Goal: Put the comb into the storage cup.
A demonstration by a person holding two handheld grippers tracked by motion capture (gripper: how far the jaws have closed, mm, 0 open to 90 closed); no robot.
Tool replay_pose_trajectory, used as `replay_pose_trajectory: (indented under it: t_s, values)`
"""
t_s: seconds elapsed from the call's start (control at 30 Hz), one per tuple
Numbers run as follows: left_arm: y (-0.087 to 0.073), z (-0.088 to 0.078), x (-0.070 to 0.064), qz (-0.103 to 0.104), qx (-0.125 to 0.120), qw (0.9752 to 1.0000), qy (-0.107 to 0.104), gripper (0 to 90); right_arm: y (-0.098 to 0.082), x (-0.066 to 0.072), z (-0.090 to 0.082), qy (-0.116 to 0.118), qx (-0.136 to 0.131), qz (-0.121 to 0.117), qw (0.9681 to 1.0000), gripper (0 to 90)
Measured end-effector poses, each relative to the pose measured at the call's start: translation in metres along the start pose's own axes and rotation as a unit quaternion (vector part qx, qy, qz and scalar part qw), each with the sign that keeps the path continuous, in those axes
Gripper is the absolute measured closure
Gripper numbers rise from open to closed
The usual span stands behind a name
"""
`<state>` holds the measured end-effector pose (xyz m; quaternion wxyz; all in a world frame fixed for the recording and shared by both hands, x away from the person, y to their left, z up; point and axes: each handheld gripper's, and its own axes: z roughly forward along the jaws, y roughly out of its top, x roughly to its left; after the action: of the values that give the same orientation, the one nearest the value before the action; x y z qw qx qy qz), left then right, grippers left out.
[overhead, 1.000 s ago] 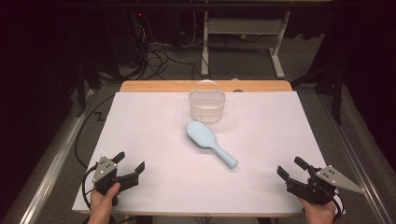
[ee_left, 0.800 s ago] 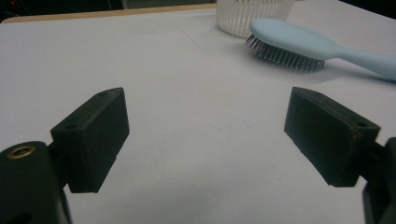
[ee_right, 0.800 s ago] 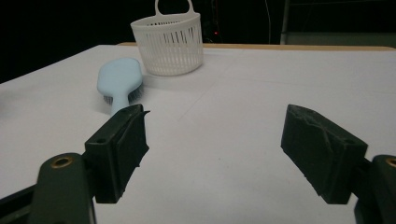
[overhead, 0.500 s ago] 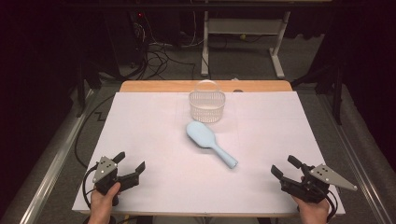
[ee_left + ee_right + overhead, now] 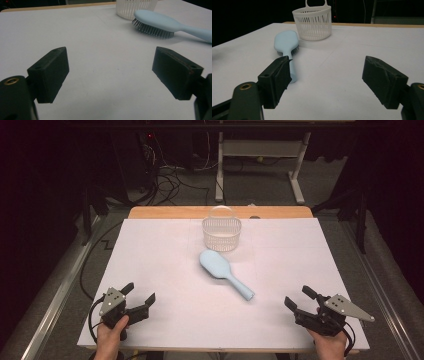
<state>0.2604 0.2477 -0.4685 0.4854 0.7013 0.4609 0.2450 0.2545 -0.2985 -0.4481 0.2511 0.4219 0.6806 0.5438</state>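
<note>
Two grippers sit low at the near edge of my table (image 5: 150,250), each in one of the person's hands, with nothing between their jaws. My left gripper (image 5: 139,296) rests at the near left corner, jaws spread wide apart and aimed toward the middle of the white surface. My right gripper (image 5: 299,297) rests at the near right corner, jaws likewise wide apart, its grey three-cornered plate pointing outward.

Between them, well ahead of both, a light blue hairbrush (image 5: 223,272) lies bristles down near the table's centre, its handle angled toward the right gripper and its head toward the far side. In the right gripper view the hairbrush (image 5: 287,48) lies ahead of the left-hand jaw, handle end nearest. In the left gripper view the hairbrush (image 5: 160,23) lies far off at the upper right.

Just beyond the brush head stands a white slatted basket (image 5: 221,234), upright, very close to the head; I cannot tell whether they touch.
</note>
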Motion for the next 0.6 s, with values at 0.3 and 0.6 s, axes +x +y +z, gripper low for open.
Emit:
replay_pose_trajectory:
  t_s: [0.3, 0.6]
  values:
    - [0.0, 0.0003, 0.0002, -0.001, 0.0, 1.0, 0.0, 14.8, 0.0007, 0.0045, 0.004, 0.004, 0.001, -0.006, 1.0, 23.2]
    - [0.0, 0.0002, 0.0004, -0.012, -0.009, 0.9999, -0.001, 14.8, 0.0016, 0.0097, 0.0092, 0.012, 0.005, -0.014, 0.9998, 23.2]
